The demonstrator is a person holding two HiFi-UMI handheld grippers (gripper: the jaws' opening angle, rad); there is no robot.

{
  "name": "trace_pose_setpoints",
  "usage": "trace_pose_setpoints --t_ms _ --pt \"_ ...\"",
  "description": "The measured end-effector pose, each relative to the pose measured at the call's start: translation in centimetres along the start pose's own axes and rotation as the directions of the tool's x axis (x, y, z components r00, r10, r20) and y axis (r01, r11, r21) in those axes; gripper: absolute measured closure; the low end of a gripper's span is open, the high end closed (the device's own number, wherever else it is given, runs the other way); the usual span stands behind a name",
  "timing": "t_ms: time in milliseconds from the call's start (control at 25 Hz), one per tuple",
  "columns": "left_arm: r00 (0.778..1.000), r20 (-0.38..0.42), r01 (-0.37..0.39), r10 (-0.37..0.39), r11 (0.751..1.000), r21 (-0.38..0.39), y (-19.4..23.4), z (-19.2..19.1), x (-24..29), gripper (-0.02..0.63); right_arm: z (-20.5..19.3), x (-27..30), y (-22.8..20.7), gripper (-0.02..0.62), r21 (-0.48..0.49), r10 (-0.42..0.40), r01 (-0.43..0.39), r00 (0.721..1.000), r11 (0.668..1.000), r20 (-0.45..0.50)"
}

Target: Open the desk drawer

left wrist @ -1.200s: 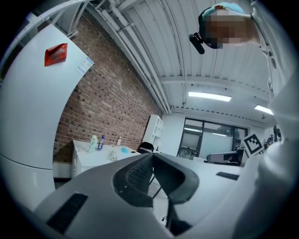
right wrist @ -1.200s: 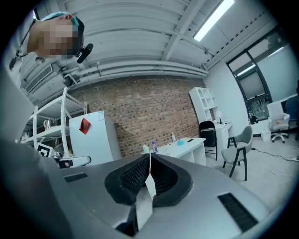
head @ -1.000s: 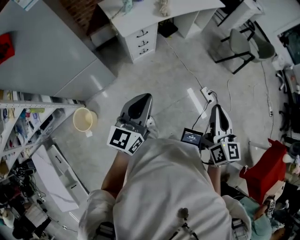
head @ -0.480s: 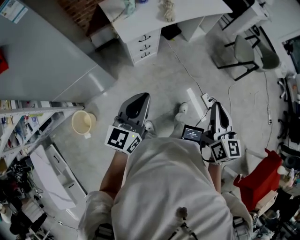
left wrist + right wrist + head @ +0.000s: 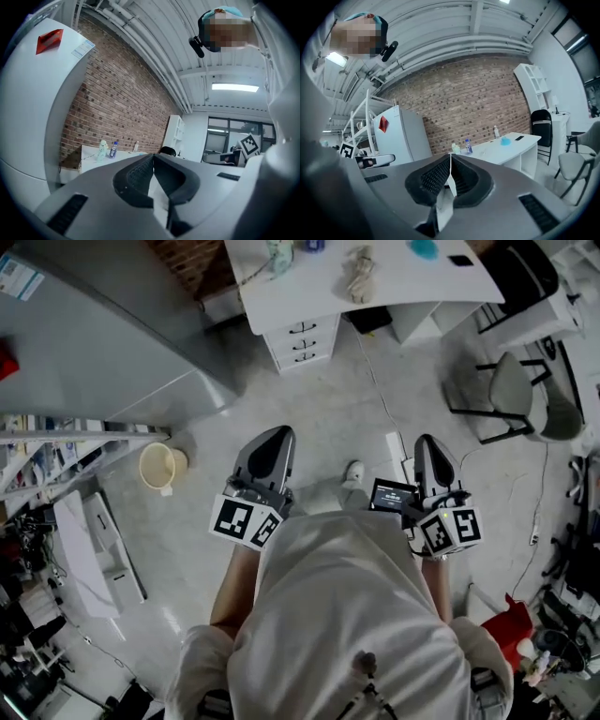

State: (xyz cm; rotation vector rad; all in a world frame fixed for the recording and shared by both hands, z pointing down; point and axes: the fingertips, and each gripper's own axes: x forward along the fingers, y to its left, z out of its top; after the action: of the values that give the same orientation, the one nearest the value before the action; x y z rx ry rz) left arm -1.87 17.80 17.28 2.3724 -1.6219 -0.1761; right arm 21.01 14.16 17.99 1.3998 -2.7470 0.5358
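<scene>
— Where do we find the drawer?
— The drawer stack (image 5: 302,337) sits under the left end of the white table (image 5: 394,282), at the top of our head view. Its three fronts look shut, dark handles showing.
— And our tools?
— We hold the left hand-held gripper (image 5: 278,435) and the right hand-held gripper (image 5: 425,442) over the floor, well apart from the drawers. Both have their jaws pressed together, nothing between them.
— Around the table?
— A bottle (image 5: 278,253) and a small figure (image 5: 358,274) stand on top. A grey chair (image 5: 514,395) is at the right, a grey fridge (image 5: 103,343) at the left.
</scene>
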Motion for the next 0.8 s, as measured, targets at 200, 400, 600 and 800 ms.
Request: trace_pose_setpoints --t_ms 200,400,600,800 --pt "0.992 0.023 -0.124 0.123 0.992 0.014 -2.0 -0.3 4.0 0.598 1.5 3.1 -6.0 0.568 -0.020 0.124 -0.125 0.991 0.992 -0.048" --pt "0.970 0.034 -0.242 0.242 0.970 0.006 -1.5 -1.4 6.0 0.598 1.6 6.7 -12.0 0.568 -0.076 0.180 -0.189 0.977 0.979 -0.115" --pt "0.953 0.008 -0.304 0.304 0.952 0.024 1.5 -1.9 6.9 0.598 1.6 12.4 -15.8 0.568 -0.117 0.170 -0.186 0.976 0.976 -0.139" --pt "0.955 -0.005 -0.297 0.297 0.955 0.005 7.1 -3.4 9.7 0.598 0.8 19.6 -15.6 0.568 -0.167 0.187 -0.210 0.972 0.963 -0.143"
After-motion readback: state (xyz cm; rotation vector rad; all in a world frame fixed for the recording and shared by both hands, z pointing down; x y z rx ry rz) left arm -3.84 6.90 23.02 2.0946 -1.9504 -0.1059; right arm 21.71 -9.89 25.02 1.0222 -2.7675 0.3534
